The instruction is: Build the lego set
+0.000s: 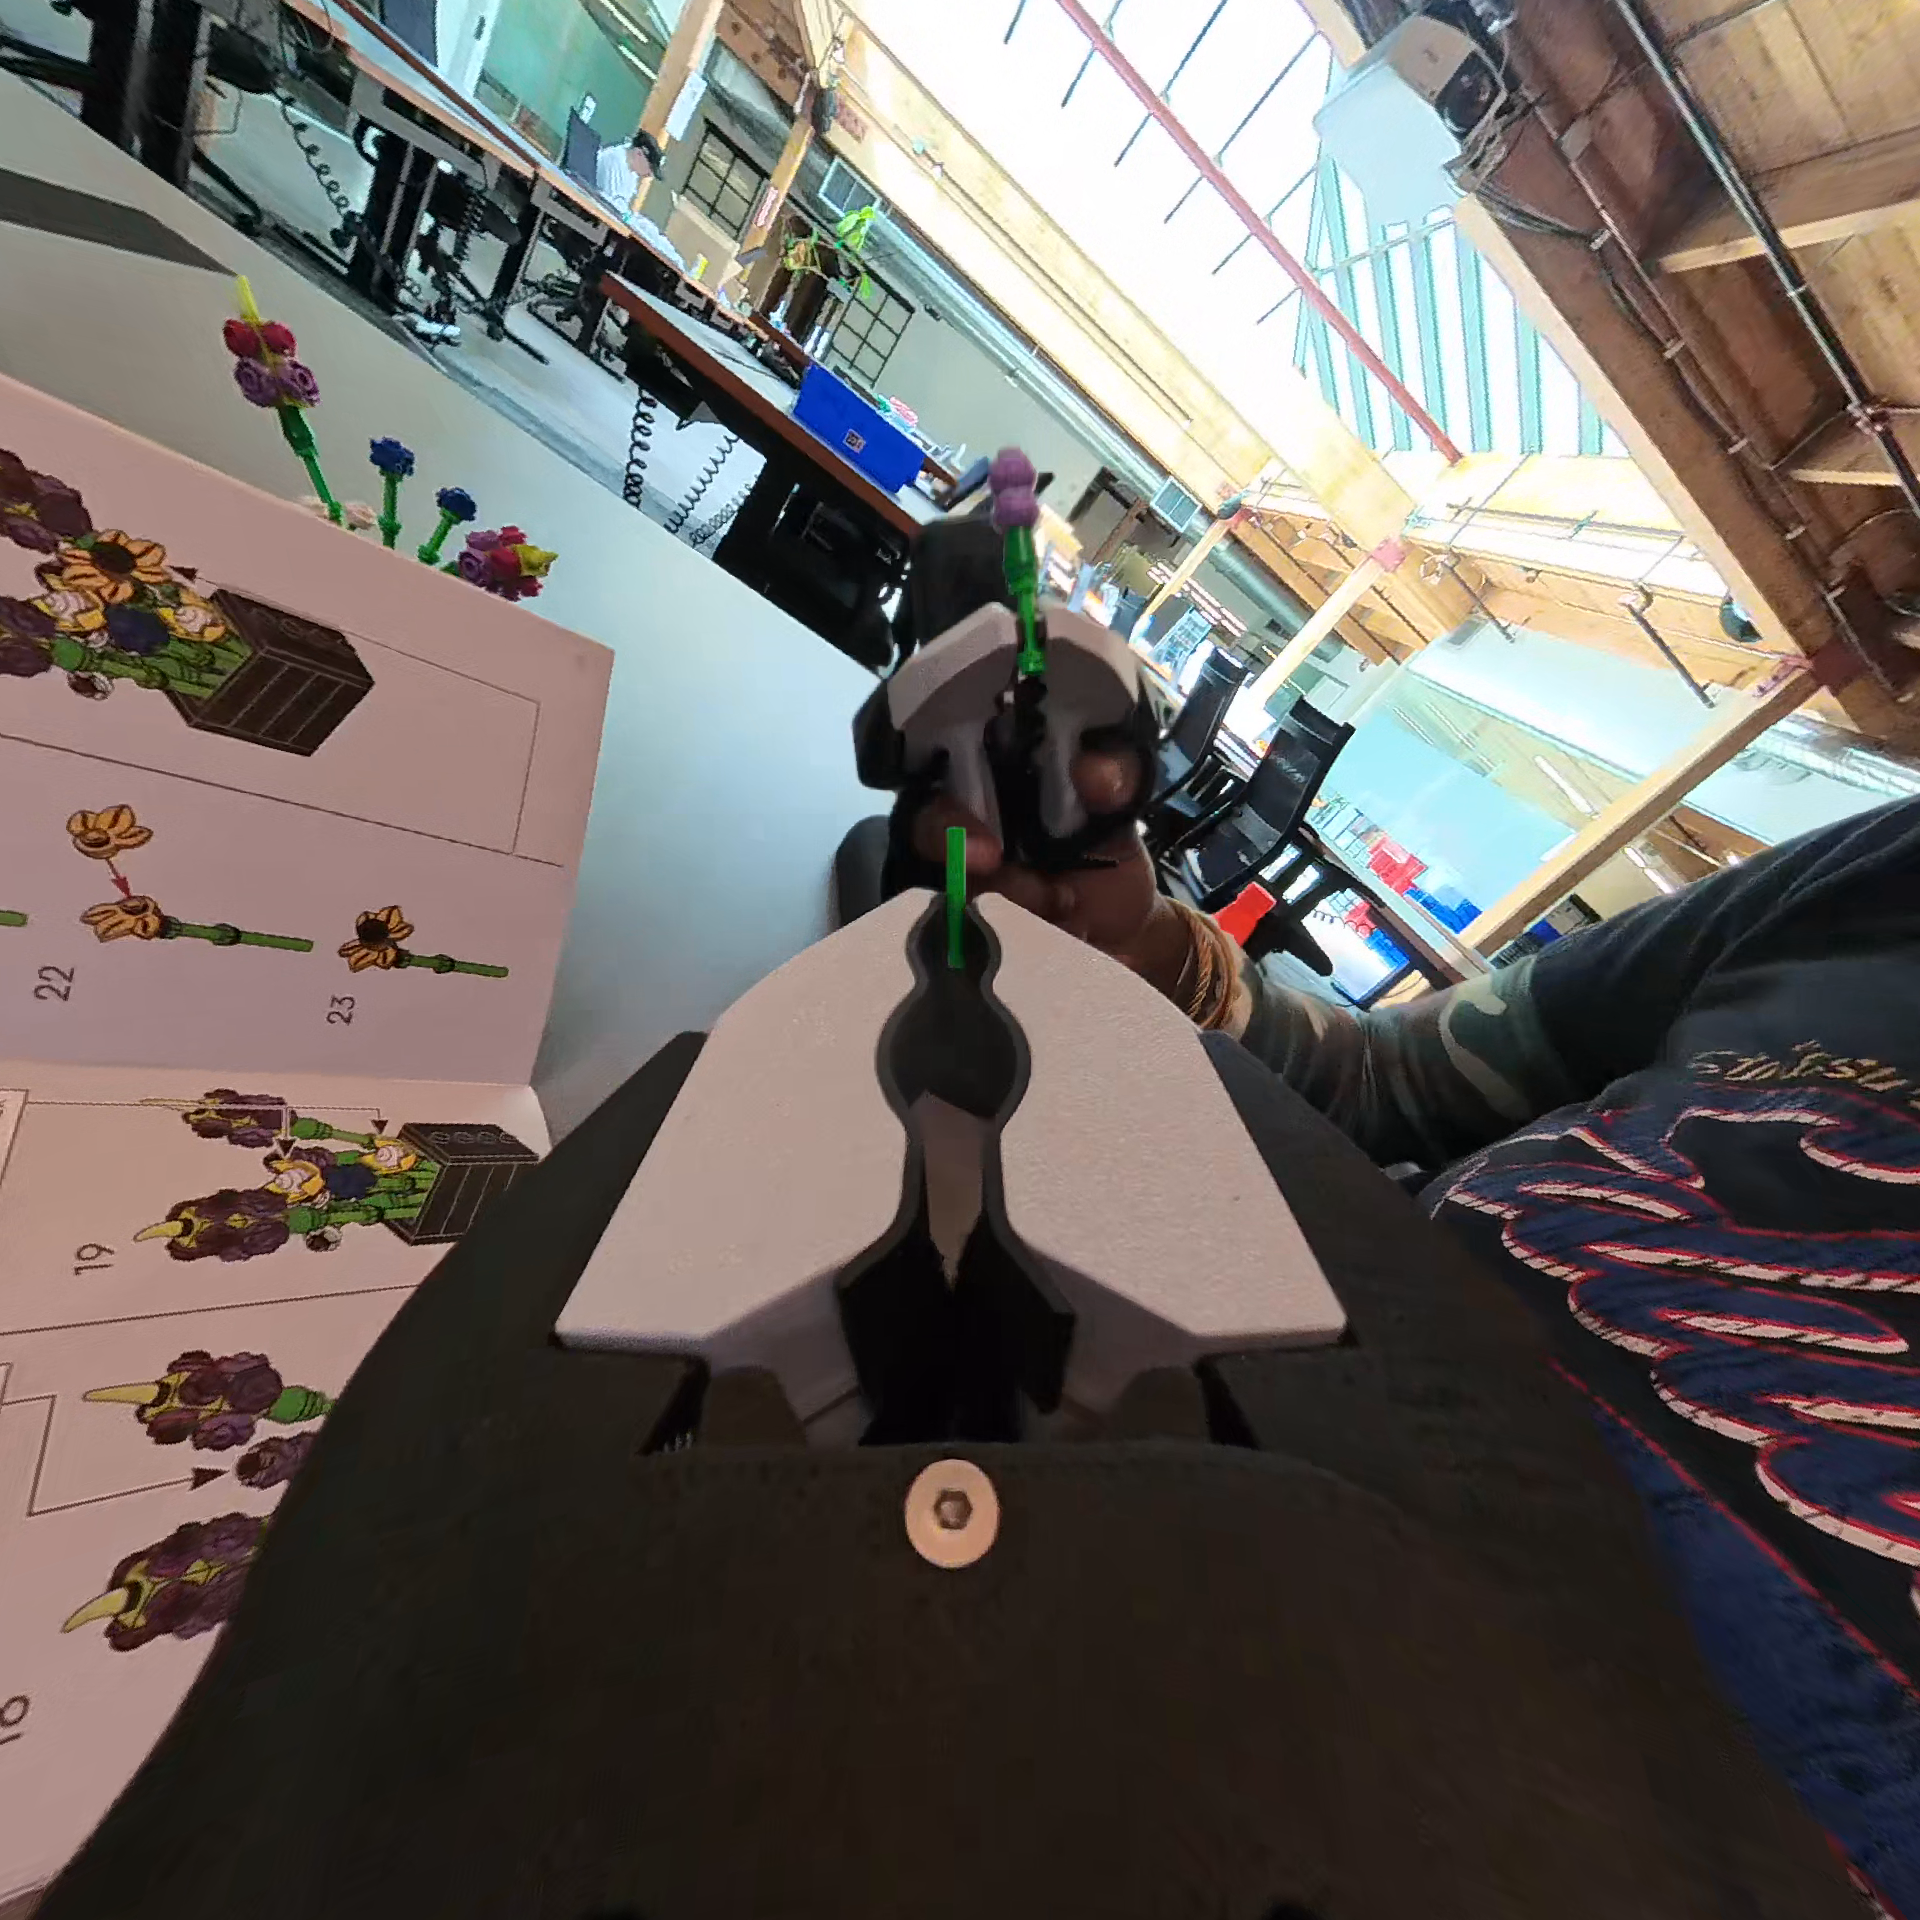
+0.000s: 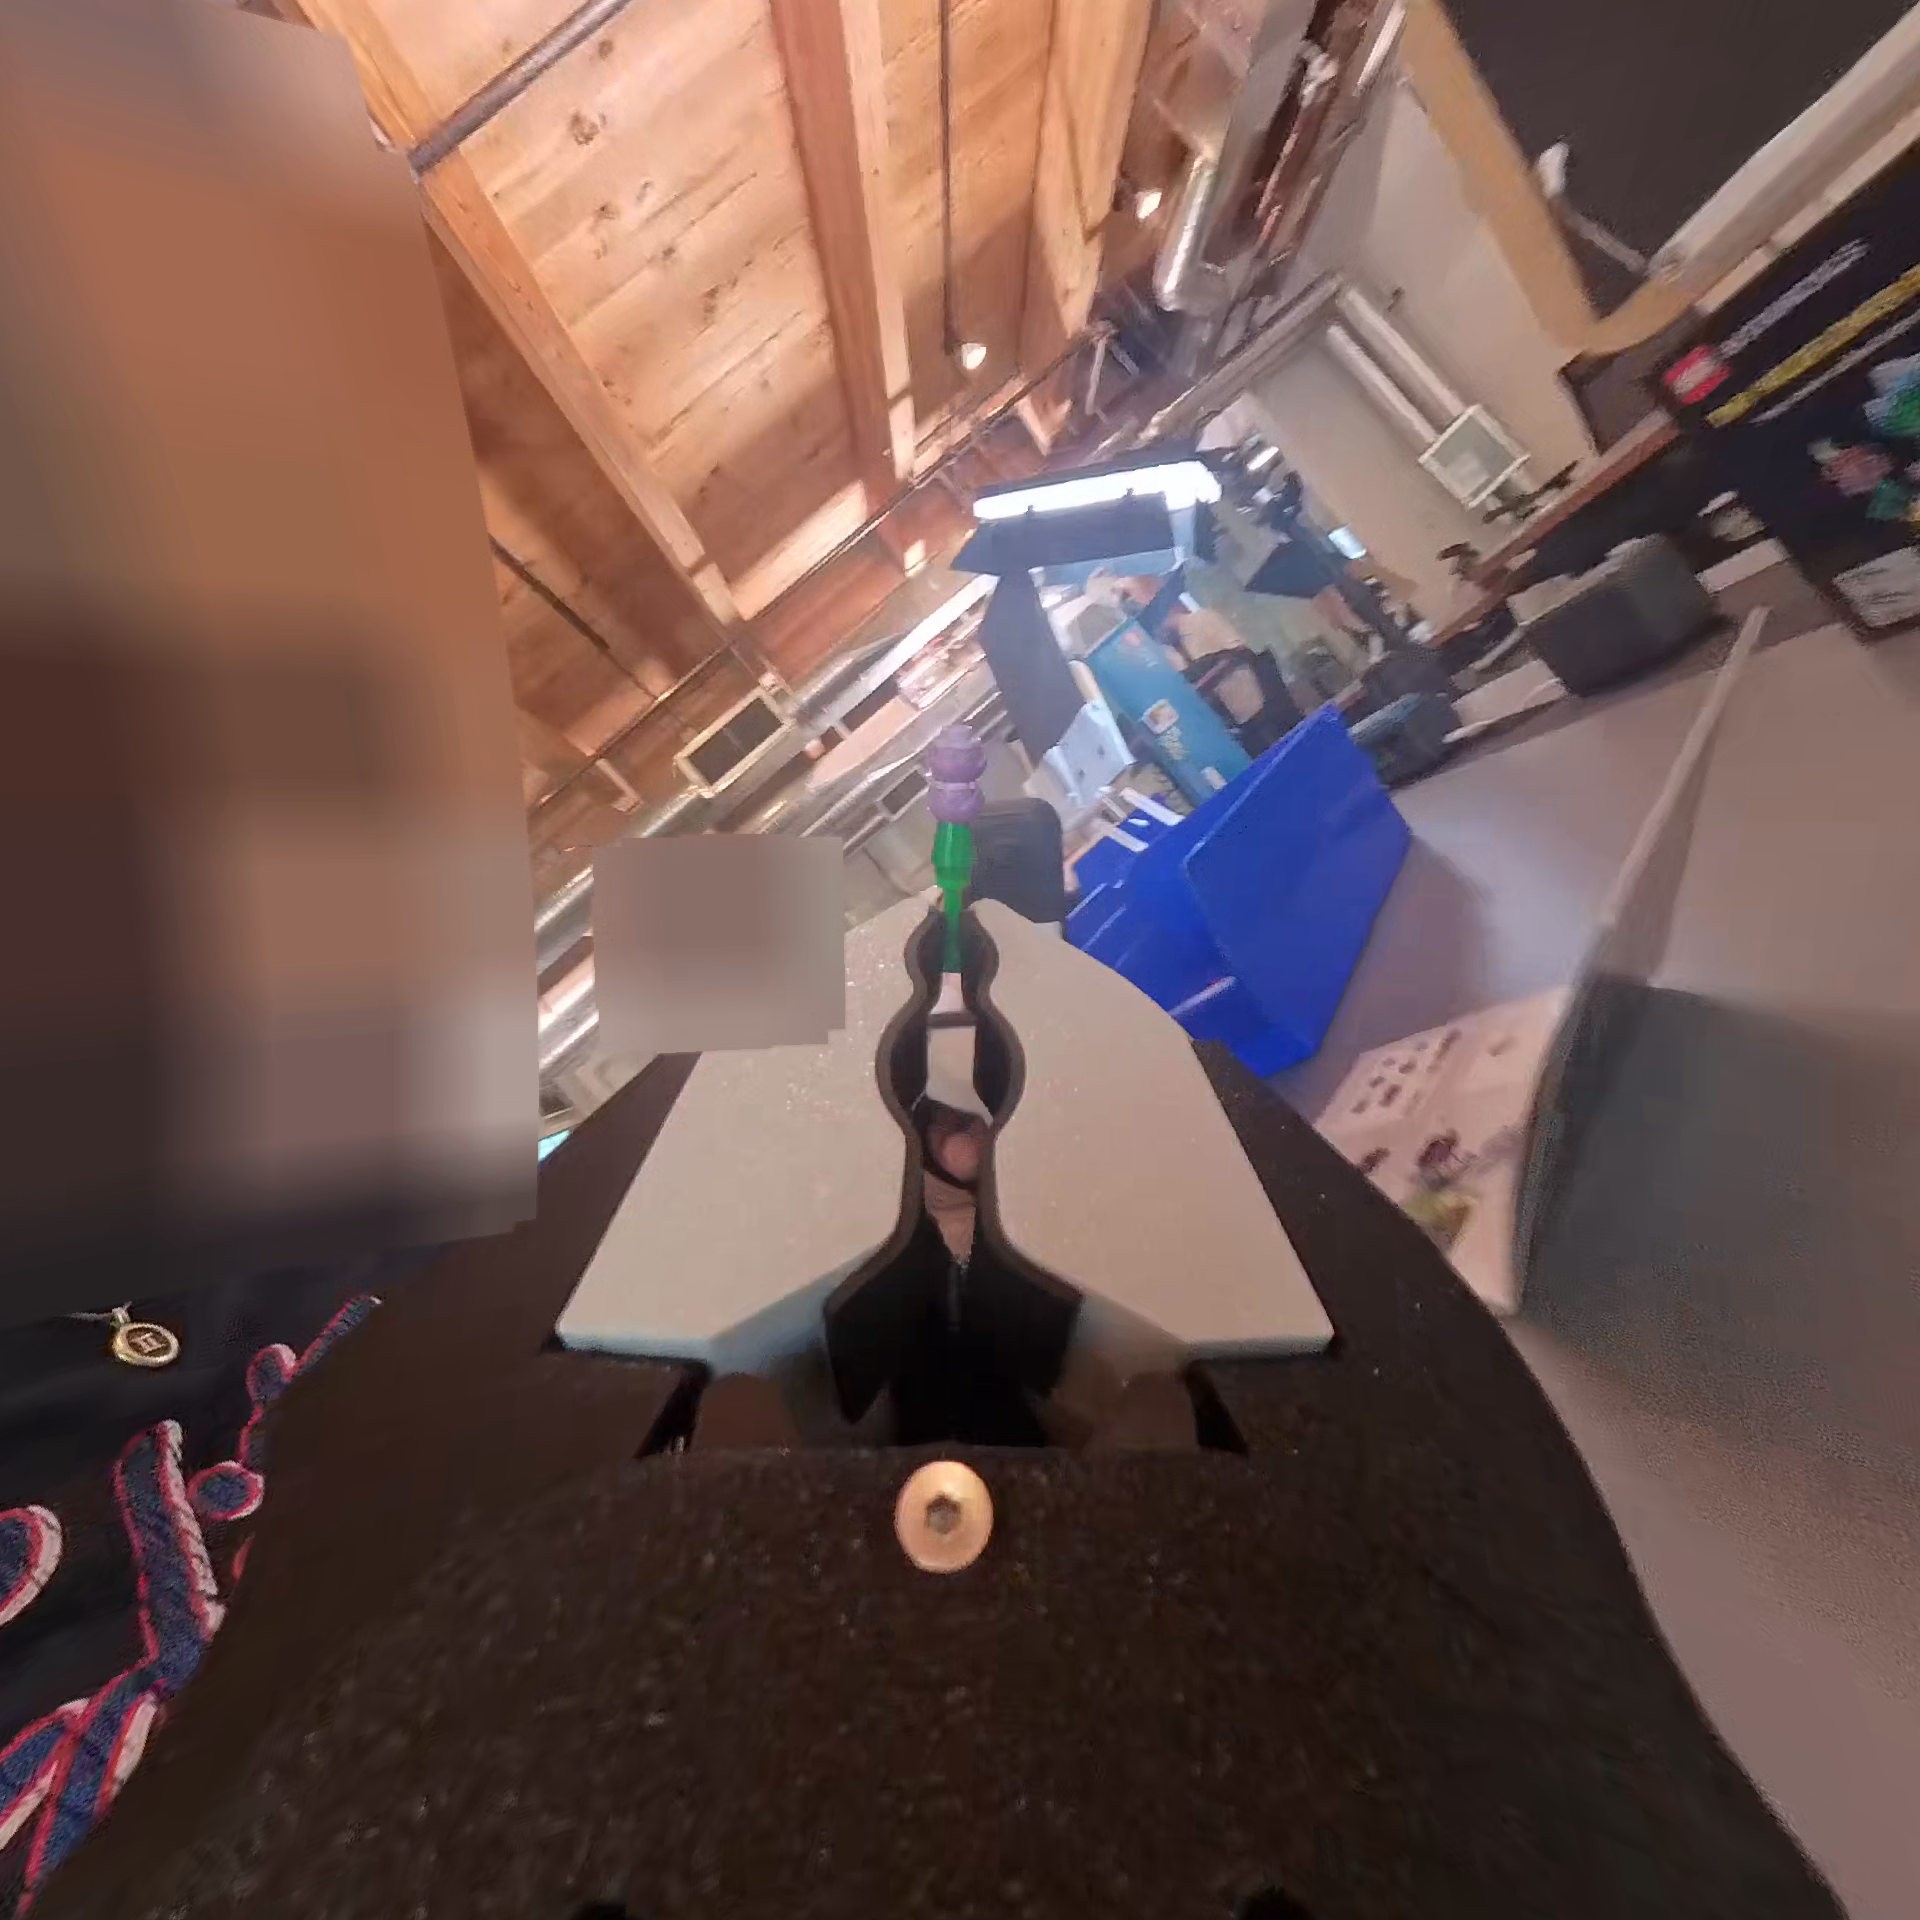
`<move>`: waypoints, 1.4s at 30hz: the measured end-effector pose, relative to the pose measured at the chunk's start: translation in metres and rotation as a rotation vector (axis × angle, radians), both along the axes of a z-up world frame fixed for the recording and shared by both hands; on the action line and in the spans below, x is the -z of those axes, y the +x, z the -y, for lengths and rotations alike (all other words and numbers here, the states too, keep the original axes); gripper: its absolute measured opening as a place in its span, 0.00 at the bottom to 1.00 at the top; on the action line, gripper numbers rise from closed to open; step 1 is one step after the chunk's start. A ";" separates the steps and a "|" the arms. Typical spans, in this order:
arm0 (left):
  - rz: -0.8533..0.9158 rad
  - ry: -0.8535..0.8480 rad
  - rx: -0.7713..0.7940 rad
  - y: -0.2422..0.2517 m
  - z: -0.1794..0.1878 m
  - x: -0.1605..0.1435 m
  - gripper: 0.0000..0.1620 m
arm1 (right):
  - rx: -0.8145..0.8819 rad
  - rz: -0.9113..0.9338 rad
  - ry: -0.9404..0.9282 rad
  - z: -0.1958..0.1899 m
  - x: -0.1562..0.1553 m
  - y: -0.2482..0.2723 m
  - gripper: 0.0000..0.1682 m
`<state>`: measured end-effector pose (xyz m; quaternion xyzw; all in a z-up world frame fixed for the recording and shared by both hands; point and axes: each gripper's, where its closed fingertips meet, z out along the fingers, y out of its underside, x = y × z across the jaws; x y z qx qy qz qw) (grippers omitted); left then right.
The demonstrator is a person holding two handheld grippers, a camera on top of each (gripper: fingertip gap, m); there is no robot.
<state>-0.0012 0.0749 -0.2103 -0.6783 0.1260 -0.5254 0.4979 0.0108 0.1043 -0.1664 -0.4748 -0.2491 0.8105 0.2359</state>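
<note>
Above the white desk (image 1: 675, 748), my left gripper (image 1: 956, 914) pinches a thin green plastic rod (image 1: 955, 894); my right gripper (image 2: 951, 925) clamps a green stem topped with purple flower pieces (image 2: 953, 821).

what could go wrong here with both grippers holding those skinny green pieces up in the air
1. The left gripper pinches the thin green rod only at its fingertips; it could twist or slip out.
2. The right gripper grips the purple-topped stem just as narrowly, so pushing the parts together off-axis might pop one loose.
</note>
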 end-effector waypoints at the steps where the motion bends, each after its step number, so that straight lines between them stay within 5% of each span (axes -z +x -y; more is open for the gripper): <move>1: -0.008 -0.011 -0.006 -0.001 -0.001 0.002 0.01 | -0.032 -0.005 0.008 0.003 -0.003 -0.010 0.02; 6: -0.061 -0.050 -0.038 -0.003 -0.006 0.011 0.02 | -0.097 0.194 0.345 0.012 0.017 -0.041 0.02; 14: 0.008 -0.011 -0.160 -0.018 -0.015 0.003 0.02 | -0.107 0.083 -0.014 0.005 0.021 -0.053 0.02; 42: 0.096 -0.045 -0.201 -0.028 -0.020 0.004 0.01 | -0.047 0.107 -0.055 0.003 0.031 -0.064 0.02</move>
